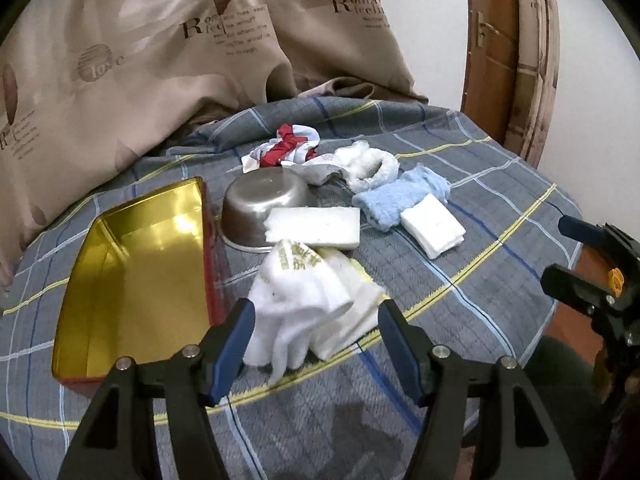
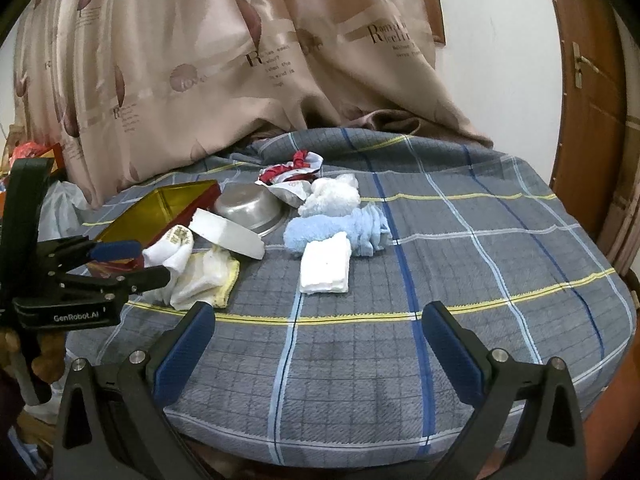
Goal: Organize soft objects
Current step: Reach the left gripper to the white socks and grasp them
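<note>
Nearest my left gripper, jaws spread, lies the white sock bundle, its near end between the blue pads, untouched as far as I can tell. Just left: gold tin. Behind: white sponge block leaning on the steel bowl, blue fluffy cloth, folded white cloth. Right gripper hangs spread over the plaid blanket, well apart from the pile.

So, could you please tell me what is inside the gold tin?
The gold tin shows only bare, shiny floor and walls in the left wrist view; nothing soft lies in it. Its nearest corner is hidden behind the left gripper.
</note>
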Demonstrator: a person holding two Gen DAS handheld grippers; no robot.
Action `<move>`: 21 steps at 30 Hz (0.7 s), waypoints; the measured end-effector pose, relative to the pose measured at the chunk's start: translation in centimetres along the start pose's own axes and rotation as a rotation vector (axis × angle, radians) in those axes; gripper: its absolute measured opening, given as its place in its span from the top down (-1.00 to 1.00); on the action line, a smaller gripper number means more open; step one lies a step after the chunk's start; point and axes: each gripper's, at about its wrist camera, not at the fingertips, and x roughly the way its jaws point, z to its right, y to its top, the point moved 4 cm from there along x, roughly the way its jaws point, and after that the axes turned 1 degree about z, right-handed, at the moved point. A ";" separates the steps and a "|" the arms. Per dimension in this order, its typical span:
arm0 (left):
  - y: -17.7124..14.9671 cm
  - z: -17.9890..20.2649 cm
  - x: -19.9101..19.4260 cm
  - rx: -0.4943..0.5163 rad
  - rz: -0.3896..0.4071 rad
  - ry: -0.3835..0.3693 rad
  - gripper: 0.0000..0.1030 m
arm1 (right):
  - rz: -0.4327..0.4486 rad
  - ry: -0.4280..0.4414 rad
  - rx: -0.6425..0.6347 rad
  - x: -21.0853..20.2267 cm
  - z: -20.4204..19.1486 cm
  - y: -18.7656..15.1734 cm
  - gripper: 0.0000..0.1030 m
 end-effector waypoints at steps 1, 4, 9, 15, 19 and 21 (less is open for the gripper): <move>0.1 0.0 0.2 0.002 0.001 0.001 -0.27 | -0.003 0.002 0.004 0.1 0.1 -0.1 -1.00; 0.3 0.0 1.0 0.018 -0.009 0.014 -0.27 | -0.010 0.007 0.009 0.5 0.2 -0.3 -1.00; 0.1 -0.3 2.3 0.038 -0.027 0.022 -0.01 | -0.017 0.013 0.013 0.9 0.3 -0.4 -1.00; 0.3 -1.8 3.1 -0.035 -0.036 -0.006 0.68 | -0.032 0.018 0.028 1.4 0.7 -0.8 -1.00; 0.5 -2.4 2.6 -0.087 -0.021 0.003 0.72 | -0.040 0.017 0.043 1.8 1.0 -0.9 -1.00; 0.9 -2.5 1.2 -0.140 0.016 -0.001 0.72 | -0.036 0.013 0.042 1.7 1.1 -0.9 -1.00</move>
